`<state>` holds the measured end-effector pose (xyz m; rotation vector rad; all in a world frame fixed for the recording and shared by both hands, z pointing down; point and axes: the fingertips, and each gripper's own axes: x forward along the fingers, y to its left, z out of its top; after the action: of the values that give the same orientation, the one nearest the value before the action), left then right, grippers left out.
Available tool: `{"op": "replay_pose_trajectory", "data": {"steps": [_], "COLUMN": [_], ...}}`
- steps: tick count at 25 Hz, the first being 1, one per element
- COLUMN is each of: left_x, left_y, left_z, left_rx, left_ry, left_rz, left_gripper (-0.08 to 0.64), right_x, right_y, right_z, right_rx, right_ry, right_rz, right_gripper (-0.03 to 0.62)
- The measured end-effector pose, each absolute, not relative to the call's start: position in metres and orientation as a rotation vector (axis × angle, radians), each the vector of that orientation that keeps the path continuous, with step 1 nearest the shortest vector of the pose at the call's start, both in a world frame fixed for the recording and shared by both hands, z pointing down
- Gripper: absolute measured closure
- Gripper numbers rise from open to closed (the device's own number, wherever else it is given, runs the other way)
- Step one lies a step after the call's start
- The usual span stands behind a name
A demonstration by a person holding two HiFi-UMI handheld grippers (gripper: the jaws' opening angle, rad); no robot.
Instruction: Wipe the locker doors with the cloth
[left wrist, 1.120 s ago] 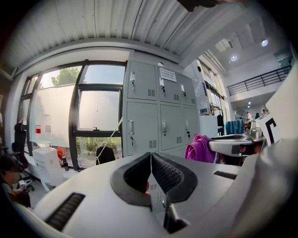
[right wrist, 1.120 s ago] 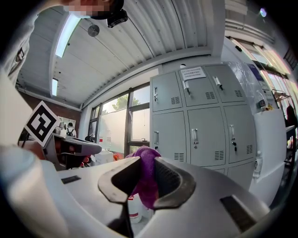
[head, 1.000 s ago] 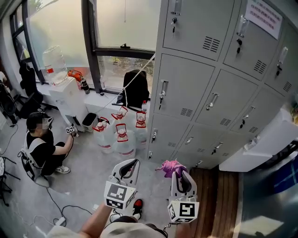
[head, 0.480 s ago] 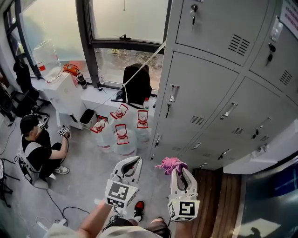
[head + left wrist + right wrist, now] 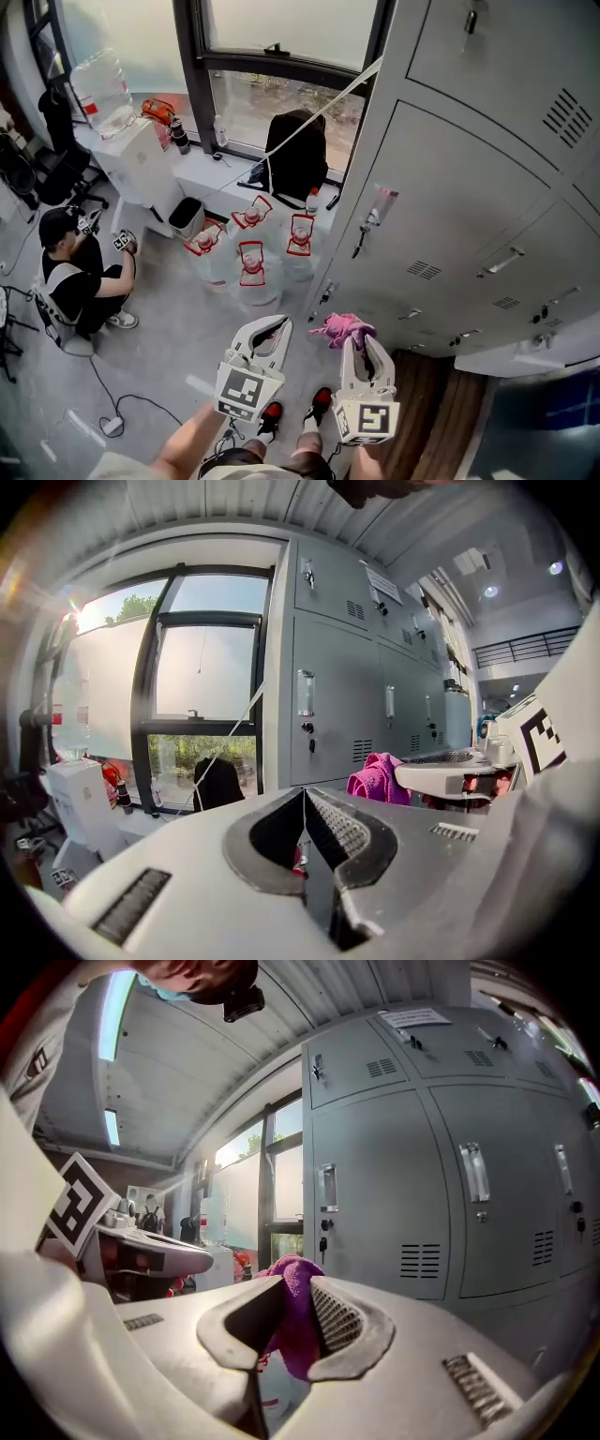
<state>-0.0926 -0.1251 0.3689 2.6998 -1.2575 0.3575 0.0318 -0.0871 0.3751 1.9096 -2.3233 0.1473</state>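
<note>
Much of the pink cloth hides inside the clenched right tongs; left tongs pressed together, empty.

Daylit brightly from the window — panes washed out white, with flare in the left gripper view. Heavily fisheye-bent at edges, dark-cornered — soft up close.

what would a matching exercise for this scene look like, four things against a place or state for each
Things
1. left hand-held gripper
2. right hand-held gripper
3. water jugs
4. black backpack

Places or states
A. on the white ledge below the window
B. shut on the pink cloth
C. shut, with nothing held
D. standing on the floor beside the lockers

Pairs: 1-C, 2-B, 3-D, 4-A
</note>
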Motion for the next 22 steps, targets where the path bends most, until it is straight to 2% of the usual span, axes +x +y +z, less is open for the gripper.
{"op": "replay_pose_trajectory", "data": {"steps": [22], "left_x": [-0.095], "left_y": [-0.207], "left_z": [0.445], "left_rx": [2.423], "left_ry": [-1.585], "left_rz": [0.375], "left_gripper": [0.534], "right_x": [0.032], "right_y": [-0.22], "right_z": [0.467], "right_rx": [1.545], "right_ry": [-2.491], "right_rz": [0.194], "right_gripper": [0.497]}}
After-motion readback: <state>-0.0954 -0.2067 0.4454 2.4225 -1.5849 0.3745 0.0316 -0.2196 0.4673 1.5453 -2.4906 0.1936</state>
